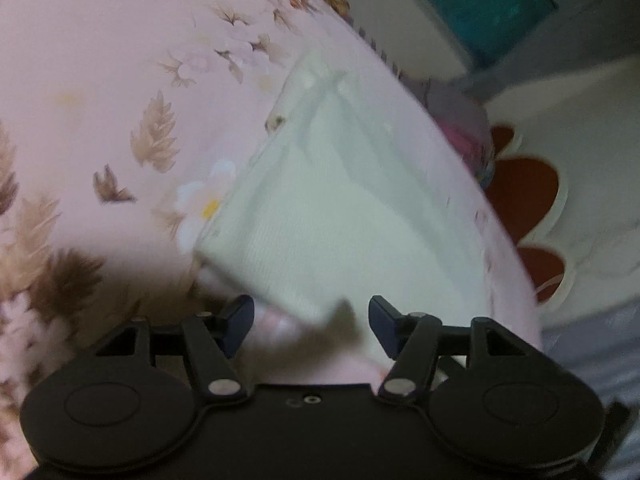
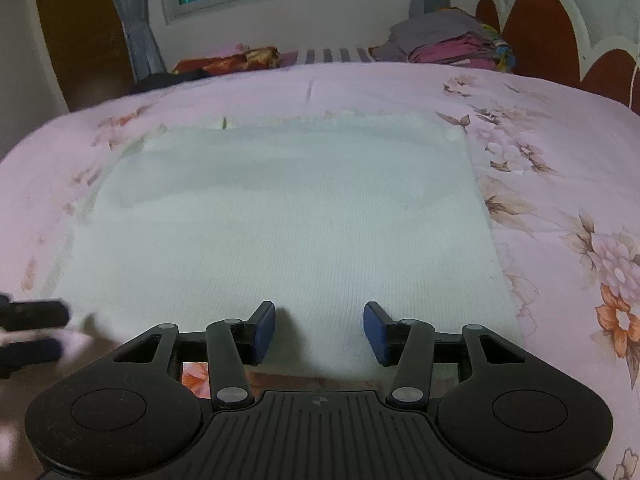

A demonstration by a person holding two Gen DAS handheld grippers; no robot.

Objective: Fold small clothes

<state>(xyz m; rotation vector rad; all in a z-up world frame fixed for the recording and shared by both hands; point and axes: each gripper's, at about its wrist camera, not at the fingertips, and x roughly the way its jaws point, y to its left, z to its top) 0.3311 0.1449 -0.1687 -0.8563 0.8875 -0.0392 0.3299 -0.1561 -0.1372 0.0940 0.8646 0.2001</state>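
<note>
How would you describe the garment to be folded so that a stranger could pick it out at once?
Start from the bed with the pink floral sheet. Spread flat across its middle lies the pale white ribbed garment, just ahead of the right gripper. Unlike the heaped coloured clothes near the headboard, it is plain, pale and laid out flat.

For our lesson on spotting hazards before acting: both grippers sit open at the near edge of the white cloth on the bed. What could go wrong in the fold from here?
1. The white cloth lies flat on the soft pink bedspread; the right gripper, jaws open over the near hem, might pinch the bedspread too.
2. The left gripper is at a corner and its view is blurred, suggesting motion; a hasty grasp could miss the edge.
3. Uneven grips may skew the fold.
</note>
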